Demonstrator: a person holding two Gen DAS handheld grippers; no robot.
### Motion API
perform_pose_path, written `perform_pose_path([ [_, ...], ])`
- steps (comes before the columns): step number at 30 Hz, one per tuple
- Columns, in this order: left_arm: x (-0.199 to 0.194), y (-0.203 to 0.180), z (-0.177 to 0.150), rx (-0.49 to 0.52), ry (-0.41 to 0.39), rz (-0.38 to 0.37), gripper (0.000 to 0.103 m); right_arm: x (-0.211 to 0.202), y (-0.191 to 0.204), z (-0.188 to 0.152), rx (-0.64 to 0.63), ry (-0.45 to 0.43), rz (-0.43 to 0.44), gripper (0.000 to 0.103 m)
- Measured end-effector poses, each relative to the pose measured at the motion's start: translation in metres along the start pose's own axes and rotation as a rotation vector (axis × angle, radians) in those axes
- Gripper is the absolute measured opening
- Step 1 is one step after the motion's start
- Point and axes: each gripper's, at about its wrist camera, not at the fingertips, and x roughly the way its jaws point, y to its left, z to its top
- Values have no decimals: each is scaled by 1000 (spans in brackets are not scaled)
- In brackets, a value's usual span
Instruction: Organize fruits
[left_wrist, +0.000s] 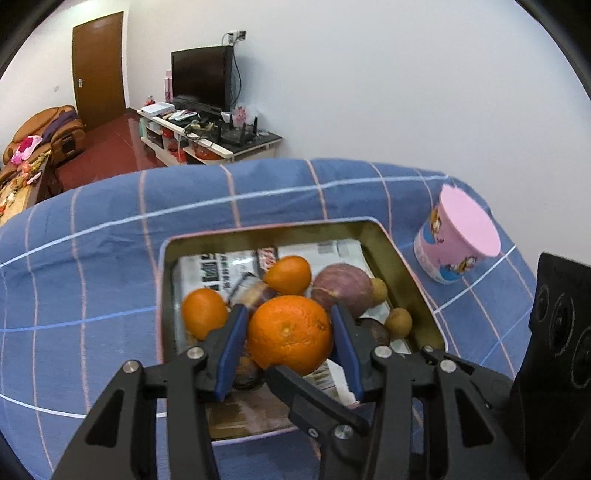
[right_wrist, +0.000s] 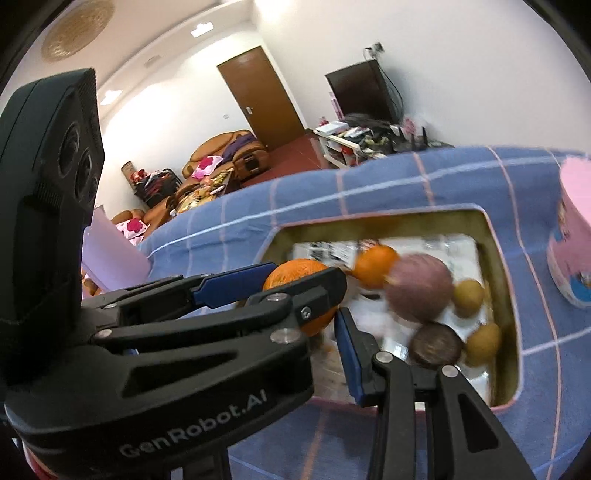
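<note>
While you looked along your left gripper (left_wrist: 290, 332), its blue pads were clamped on one large orange (left_wrist: 290, 334), held above the open tin box (left_wrist: 406, 254) on the blue checked cloth (left_wrist: 92, 221). Inside the tin you had two smaller oranges (left_wrist: 204, 314), one purple round fruit (left_wrist: 341, 288), two small tan fruits (left_wrist: 399, 322) and one dark fruit (left_wrist: 375, 332), all lying on printed paper. One pink cup (left_wrist: 456, 240) stood just beside the tin.

From your right wrist camera, that left gripper (right_wrist: 295, 291) crossed the frame with the large orange (right_wrist: 295, 275) between its fingers. Your right gripper (right_wrist: 295, 354) showed only one blue-padded finger (right_wrist: 349, 354) clearly, so I cannot tell how its jaws stood. Blurred in the tin box (right_wrist: 506, 295) lay one orange (right_wrist: 376, 266), the purple fruit (right_wrist: 421, 286), two tan fruits (right_wrist: 469, 295) and the dark fruit (right_wrist: 436, 345).
</note>
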Motion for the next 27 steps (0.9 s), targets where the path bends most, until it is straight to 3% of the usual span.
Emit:
perform_pose_path([
  [8, 6, -5, -4, -11, -4, -3, 49, -6, -5, -8, -68, -17, -20, 41],
  [12, 18, -5, -9, -30, 18, 2, 50, 1, 5, -16, -194, 2, -109, 42],
  [15, 18, 0, -10, -59, 7, -15, 50, 0, 6, -17, -206, -2, -142, 46],
  [18, 11, -2, -11, -40, -20, 7, 63, -3, 2, -15, -201, -6, -152, 52],
  [21, -7, -4, -15, -15, -99, 65, 85, -12, 3, -17, -219, -9, -168, 56],
  [23, -24, -4, -20, -7, -173, 108, 101, -24, 3, -23, -248, -33, -218, 72],
  [27, -48, -1, -36, 4, -268, 164, 103, -43, -6, -35, -254, -65, -268, 78],
])
